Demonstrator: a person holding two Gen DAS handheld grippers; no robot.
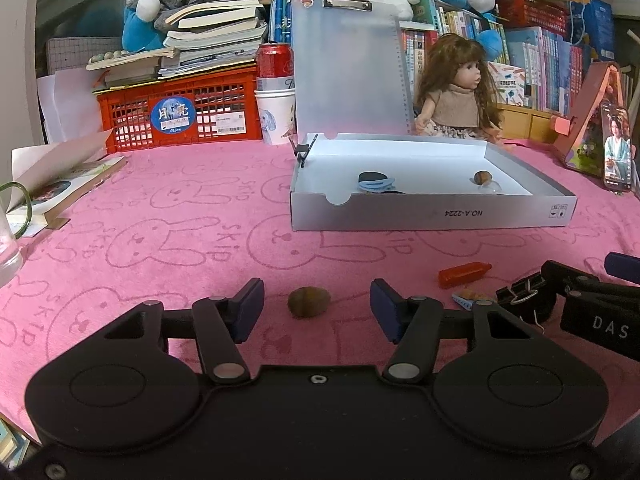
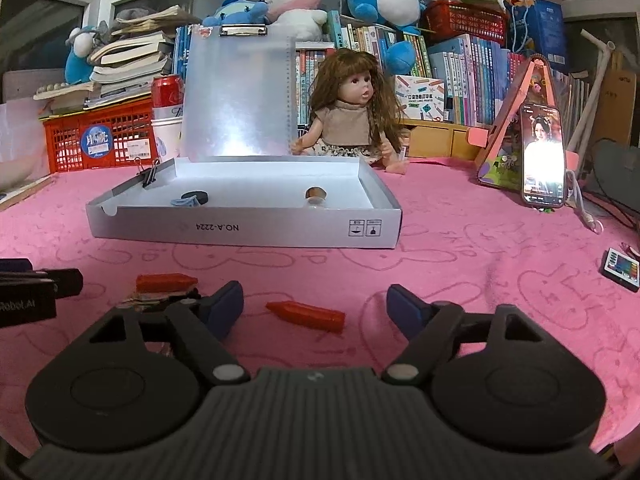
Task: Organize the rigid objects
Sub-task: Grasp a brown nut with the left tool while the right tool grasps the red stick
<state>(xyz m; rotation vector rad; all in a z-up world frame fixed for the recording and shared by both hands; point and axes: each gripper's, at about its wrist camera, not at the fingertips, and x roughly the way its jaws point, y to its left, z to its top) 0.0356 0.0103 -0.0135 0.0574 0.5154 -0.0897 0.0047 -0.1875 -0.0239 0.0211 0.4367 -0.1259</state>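
Note:
A brown walnut (image 1: 309, 301) lies on the pink cloth between the open fingers of my left gripper (image 1: 317, 309). A red crayon-shaped piece (image 2: 307, 315) lies between the open fingers of my right gripper (image 2: 315, 307); it also shows in the left wrist view (image 1: 464, 273). A second red piece (image 2: 166, 282) rests on a small pile by a black binder clip (image 1: 520, 293). The white shallow box (image 1: 432, 212) holds a dark disc with a blue clip (image 1: 376, 182) and a small nut (image 1: 483, 177). The box also shows in the right wrist view (image 2: 248, 230).
A doll (image 2: 352, 120), a clipboard (image 2: 240, 96), a red crate (image 1: 180, 114), stacked books, plush toys, and a can on cups (image 1: 275, 92) stand behind the box. A lit phone (image 2: 543, 156) leans at right. A small remote (image 2: 623, 269) lies far right. A glass (image 1: 10, 236) stands at left.

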